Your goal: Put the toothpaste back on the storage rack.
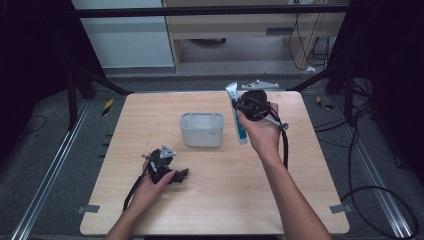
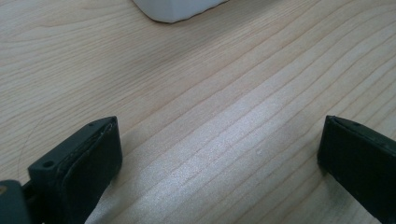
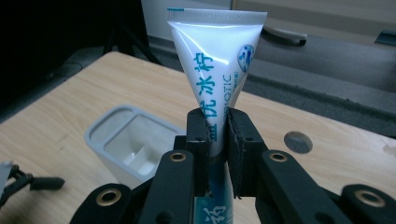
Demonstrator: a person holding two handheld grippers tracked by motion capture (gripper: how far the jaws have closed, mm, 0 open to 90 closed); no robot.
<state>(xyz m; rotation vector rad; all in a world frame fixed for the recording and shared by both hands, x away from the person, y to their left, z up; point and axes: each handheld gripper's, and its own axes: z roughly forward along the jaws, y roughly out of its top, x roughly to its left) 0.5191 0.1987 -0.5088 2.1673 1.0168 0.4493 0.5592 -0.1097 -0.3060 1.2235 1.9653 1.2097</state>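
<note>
Two grippers work over a pale wooden worktop (image 1: 215,200) whose one landmark is a small grey rectangular plastic bin (image 1: 202,130), open at the top, standing near the middle and a little toward the far edge. The right gripper (image 1: 248,107) is raised just right of the bin, near the far edge, its fingers clamped on a white squeeze tube with blue lettering (image 1: 237,114). In the right gripper view the tube (image 3: 215,70) stands nearly upright, its flat crimped end uppermost, pinched at its narrower middle, with the bin (image 3: 133,144) below and left of it, apart from it. The left gripper (image 1: 180,175) lies low on the worktop in front of the bin and slightly left of it, well apart from it; in the left gripper view its fingers (image 2: 88,163) stand wide apart over bare wood, holding nothing. Bare wood surrounds the bin on every side, with the widest stretch running from it to the near edge.
</note>
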